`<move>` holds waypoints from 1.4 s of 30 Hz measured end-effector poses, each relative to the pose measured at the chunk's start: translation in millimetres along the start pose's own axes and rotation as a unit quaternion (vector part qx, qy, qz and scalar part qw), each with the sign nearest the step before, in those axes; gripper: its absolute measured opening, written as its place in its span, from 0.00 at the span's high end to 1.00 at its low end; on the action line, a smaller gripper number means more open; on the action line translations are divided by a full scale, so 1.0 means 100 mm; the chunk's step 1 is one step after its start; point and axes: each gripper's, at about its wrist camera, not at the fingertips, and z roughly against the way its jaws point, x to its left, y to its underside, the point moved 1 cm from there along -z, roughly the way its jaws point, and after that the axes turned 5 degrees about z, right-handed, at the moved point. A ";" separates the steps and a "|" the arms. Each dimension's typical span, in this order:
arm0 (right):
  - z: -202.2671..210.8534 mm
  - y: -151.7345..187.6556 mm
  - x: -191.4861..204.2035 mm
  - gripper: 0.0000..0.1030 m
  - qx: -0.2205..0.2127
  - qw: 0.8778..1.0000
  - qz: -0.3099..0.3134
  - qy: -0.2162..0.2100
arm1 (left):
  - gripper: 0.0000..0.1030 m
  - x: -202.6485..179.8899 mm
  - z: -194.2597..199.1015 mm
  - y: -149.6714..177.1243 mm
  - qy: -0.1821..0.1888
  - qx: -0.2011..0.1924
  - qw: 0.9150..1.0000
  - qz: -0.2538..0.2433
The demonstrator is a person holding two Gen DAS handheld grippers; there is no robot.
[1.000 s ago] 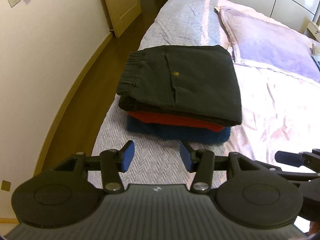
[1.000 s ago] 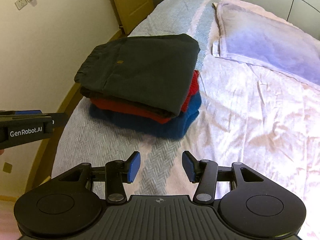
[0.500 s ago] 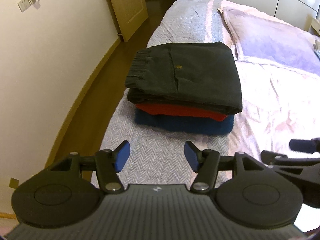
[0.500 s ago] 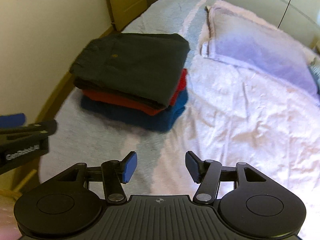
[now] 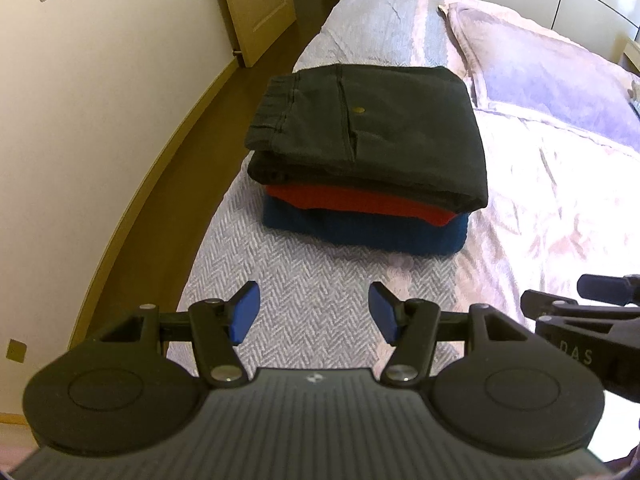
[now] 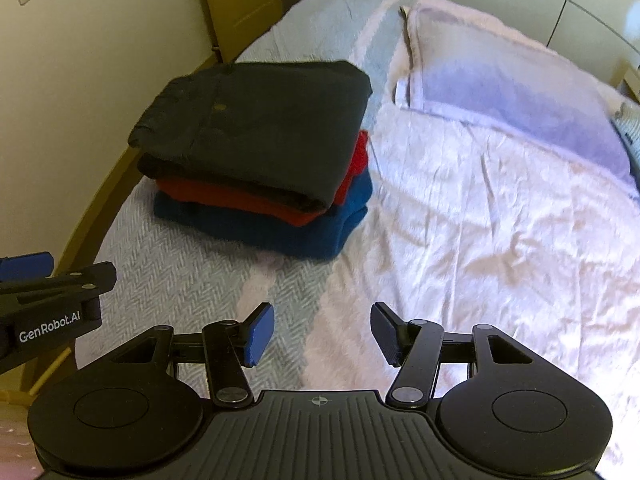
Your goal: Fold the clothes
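**Both grippers empty, folded stack ahead on the bed**

Nearest the camera, the left gripper (image 5: pixel 314 312) hangs with its blue pads spread wide and nothing between them, only the herringbone bedspread (image 5: pixel 312 292) below. The right gripper (image 6: pixel 322 334) is likewise spread and empty, just beside the left one and over the seam where the bedspread meets the pale pink sheet (image 6: pixel 500 240). Beyond both sets of fingers, well clear of them, lies the folded stack: dark trousers (image 5: pixel 384 132) on top, a red garment (image 5: pixel 360 200) under them, a blue garment (image 5: pixel 360 228) at the bottom. The right wrist view is slightly blurred, so the stack's edges look soft there. Farther off lies a pillow (image 5: pixel 552 80), then a wooden door (image 5: pixel 256 4).
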 end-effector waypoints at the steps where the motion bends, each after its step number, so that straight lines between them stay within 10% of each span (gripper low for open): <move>1: -0.02 -0.01 0.01 0.44 0.002 1.000 -0.001 -0.002 | 0.45 0.01 -0.02 0.01 0.001 0.001 1.000 0.001; 42: -0.52 -0.27 -0.03 0.44 0.015 0.999 -0.038 -0.008 | 0.45 0.03 -0.60 -0.30 0.027 0.013 0.999 -0.017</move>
